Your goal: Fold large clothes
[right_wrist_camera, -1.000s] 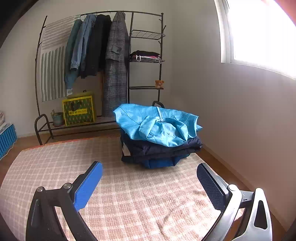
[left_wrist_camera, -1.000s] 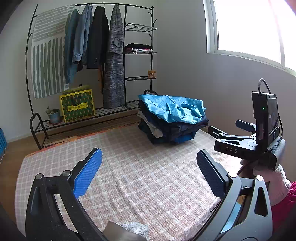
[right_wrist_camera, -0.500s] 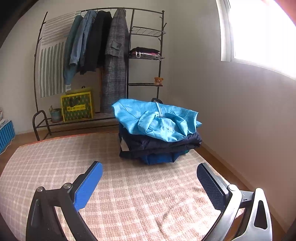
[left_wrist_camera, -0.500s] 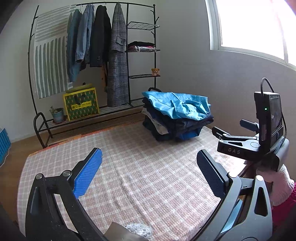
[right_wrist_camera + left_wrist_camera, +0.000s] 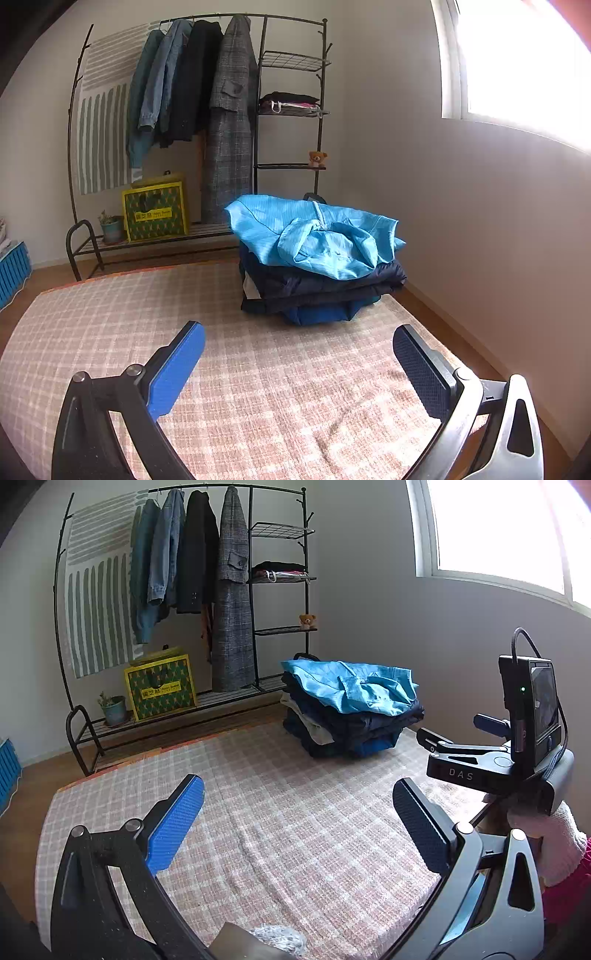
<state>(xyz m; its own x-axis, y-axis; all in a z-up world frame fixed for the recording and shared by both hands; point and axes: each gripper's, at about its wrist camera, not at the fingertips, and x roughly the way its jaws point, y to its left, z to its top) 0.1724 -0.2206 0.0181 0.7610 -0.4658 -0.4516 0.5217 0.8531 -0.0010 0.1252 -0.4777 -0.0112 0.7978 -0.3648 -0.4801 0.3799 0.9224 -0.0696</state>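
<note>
Both grippers are hanging empty over the checked blanket [image 5: 258, 369]: left gripper [image 5: 297, 830] with fingers spread wide, holding nothing; right gripper [image 5: 299, 365] the same, wide apart and bare. In the left view the right gripper is showing at the right edge, in a gloved hand [image 5: 554, 845], level with the left one

Clothes pile [image 5: 317, 266] is sitting right of centre in the right view, at the far end of the blanket near the wall; light blue jacket [image 5: 314, 236] is lying rumpled on top of darker folded pieces. Nothing is spread out on the blanket in front of the fingers

My read: they're between garments, at the fetch step. Next move is calling for reaching forward to the pile, pinching the blue jacket at two spots near its edges, one per gripper, and dragging it onto the open blanket to flatten it. Top layer is looking loose, so grabbing only one layer is the tricky part

Coat rack [image 5: 192, 590] at upper left isn't involved
</note>
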